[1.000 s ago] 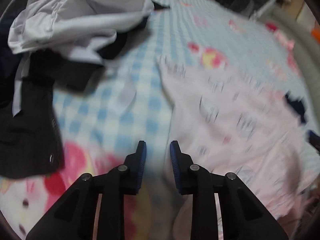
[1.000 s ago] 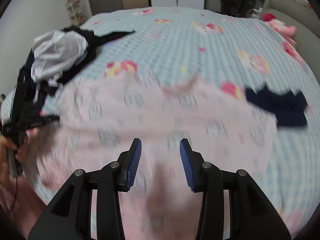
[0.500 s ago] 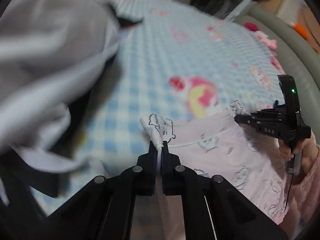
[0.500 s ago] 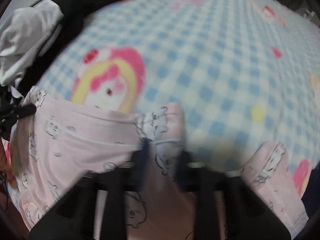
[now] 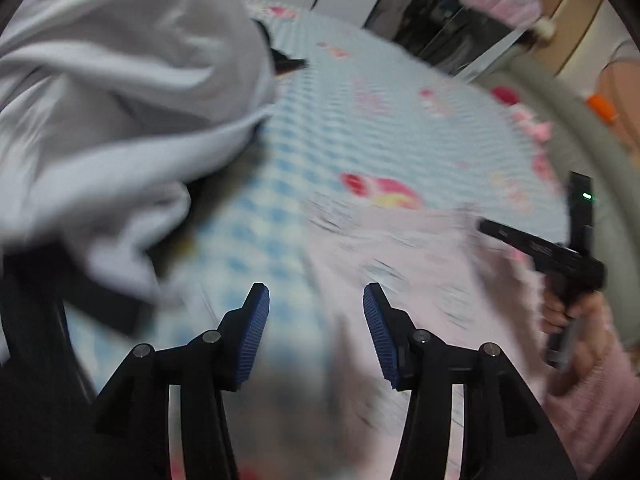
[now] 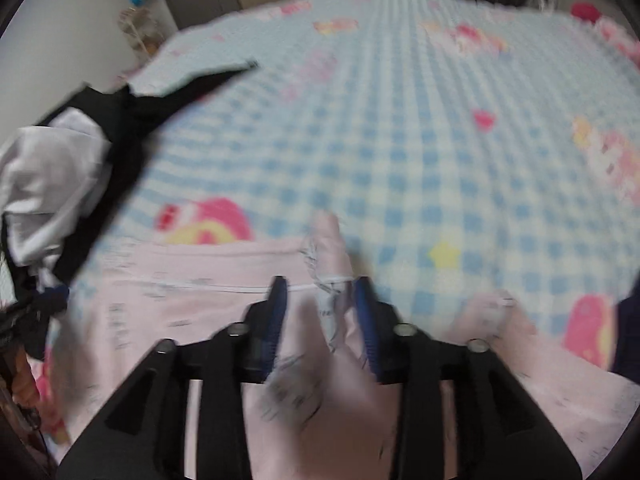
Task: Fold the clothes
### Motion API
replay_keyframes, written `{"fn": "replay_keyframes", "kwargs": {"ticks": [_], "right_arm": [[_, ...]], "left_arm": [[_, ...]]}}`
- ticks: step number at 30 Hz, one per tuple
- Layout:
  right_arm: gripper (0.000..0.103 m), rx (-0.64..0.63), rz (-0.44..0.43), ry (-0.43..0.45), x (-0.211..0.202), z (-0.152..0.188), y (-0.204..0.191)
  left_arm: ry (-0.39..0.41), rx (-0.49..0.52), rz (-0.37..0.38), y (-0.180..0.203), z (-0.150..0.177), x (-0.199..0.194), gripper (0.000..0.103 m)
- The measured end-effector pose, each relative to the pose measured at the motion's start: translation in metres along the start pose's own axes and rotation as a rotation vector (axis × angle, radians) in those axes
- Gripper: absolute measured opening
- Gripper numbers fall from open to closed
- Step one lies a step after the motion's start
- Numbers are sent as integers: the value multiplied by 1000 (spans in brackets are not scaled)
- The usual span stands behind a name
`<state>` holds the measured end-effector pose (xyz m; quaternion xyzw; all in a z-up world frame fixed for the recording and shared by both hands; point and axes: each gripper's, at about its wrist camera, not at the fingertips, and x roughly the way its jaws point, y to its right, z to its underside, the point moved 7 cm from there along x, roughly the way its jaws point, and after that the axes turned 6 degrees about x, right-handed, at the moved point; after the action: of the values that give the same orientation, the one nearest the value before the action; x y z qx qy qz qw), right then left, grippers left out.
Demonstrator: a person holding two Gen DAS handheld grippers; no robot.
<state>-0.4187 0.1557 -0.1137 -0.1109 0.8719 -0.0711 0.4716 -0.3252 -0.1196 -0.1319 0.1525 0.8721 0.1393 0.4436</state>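
Pink printed garment (image 6: 208,304) lying flat on the checked bed (image 6: 400,140).
I am opening both jaws: left gripper (image 5: 316,320) clear above it, right gripper (image 6: 320,312) straddling its raised corner fold.

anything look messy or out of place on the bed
Yes: a crumpled white garment tangled with black clothing lies heaped at the left edge of the blue checked bedspread, while the pink printed garment lies spread flat.

Right claw (image 6: 320,300) is opening around a corner of the pink printed garment (image 6: 224,304) on the checked bed (image 6: 400,140); clothes pile (image 6: 56,184) at nine o'clock.
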Motion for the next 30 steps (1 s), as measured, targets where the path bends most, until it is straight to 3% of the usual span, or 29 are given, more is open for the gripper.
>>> {"fn": "replay_keyframes", "kwargs": {"ticks": [1, 3, 7, 11, 13, 14, 16, 20, 22, 25, 29, 30], "right_arm": [[40, -17, -2, 13, -15, 3, -10], [40, -47, -9, 18, -42, 19, -29], [40, -64, -73, -20, -81, 67, -64], [40, -27, -60, -58, -88, 132, -81], [40, 5, -21, -67, -88, 161, -72], [40, 26, -8, -74, -89, 172, -66], [40, 68, 17, -87, -92, 193, -53], [40, 107, 116, -97, -104, 224, -21], [40, 135, 150, -65, -118, 226, -4], [40, 176, 198, -56, -124, 228, 19], [40, 218, 240, -58, -127, 234, 40], [40, 225, 234, -53, -129, 235, 41]], "left_arm": [[12, 2, -9, 7, 11, -8, 47], [10, 29, -54, 19, 28, -15, 32], [-85, -12, -91, 17, 73, -2, 33], [-178, -12, -134, 13, 105, 17, 45], [-173, 7, -108, 19, 106, 15, 31], [-169, 17, -93, 22, 107, 13, 11], [-144, 41, -85, 25, 105, 8, 5], [-78, 10, -110, 15, 108, -16, 3], [-77, -13, -165, 1, 114, -23, 2], [-108, -52, -175, -11, 121, -23, 2], [-57, -41, -170, 1, 113, -29, 10], [-38, -36, -168, 6, 110, -32, 22]]}}
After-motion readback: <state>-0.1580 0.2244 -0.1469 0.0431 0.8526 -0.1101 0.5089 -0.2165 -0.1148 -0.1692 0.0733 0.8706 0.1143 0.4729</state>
